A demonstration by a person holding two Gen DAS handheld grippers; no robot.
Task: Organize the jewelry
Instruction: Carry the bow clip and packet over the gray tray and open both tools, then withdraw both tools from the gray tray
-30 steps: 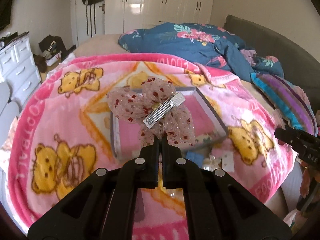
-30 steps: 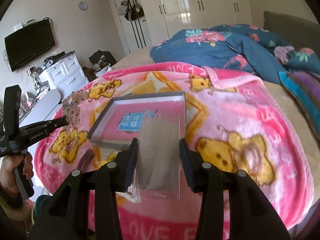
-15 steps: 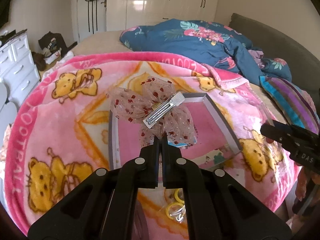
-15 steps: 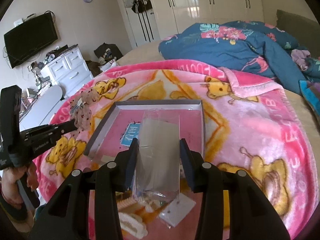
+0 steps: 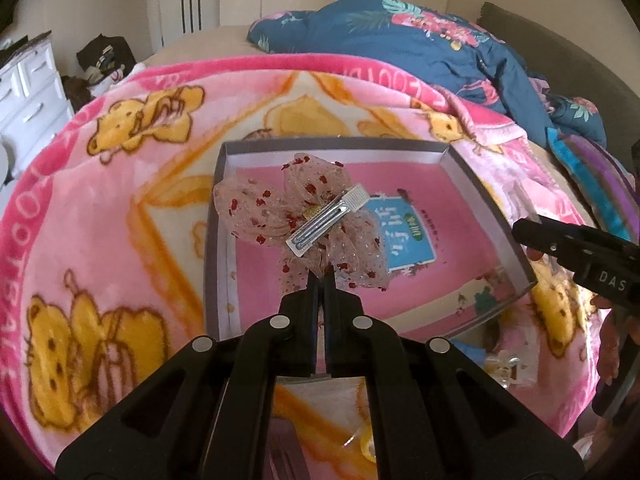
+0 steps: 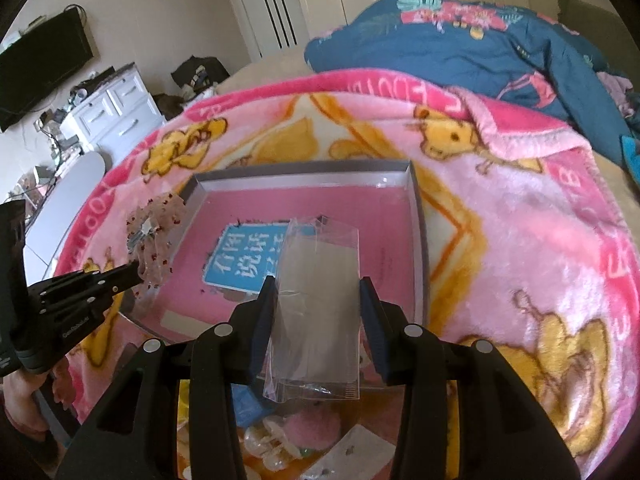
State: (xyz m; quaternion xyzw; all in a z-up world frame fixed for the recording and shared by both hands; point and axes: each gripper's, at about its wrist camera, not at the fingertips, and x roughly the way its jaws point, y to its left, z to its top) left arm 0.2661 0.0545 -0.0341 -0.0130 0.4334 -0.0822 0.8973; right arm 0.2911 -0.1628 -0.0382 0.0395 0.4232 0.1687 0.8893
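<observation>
1. Over the pink blanket (image 5: pixel 120 208) on the bed, the left gripper (image 5: pixel 321 280) has its fingers pinched together on the lower edge of a hair bow (image 5: pixel 304 220), holding it above the left part of the grey tray (image 5: pixel 218 184).
2. The bow's metal clip (image 5: pixel 328 222) faces up.
3. The right gripper (image 6: pixel 318 304) holds a clear plastic bag (image 6: pixel 318 312) between its fingers, above the tray's near edge.
4. The step in hand looks like placing both items in the tray, which so far holds only a blue card (image 6: pixel 248 264).
5. Next, the bow likely needs lowering onto the tray floor before the fingers let go; being light, it may cling.
6. More trinkets (image 6: pixel 272 444) lie near the front of the blanket, still unsorted.
</observation>
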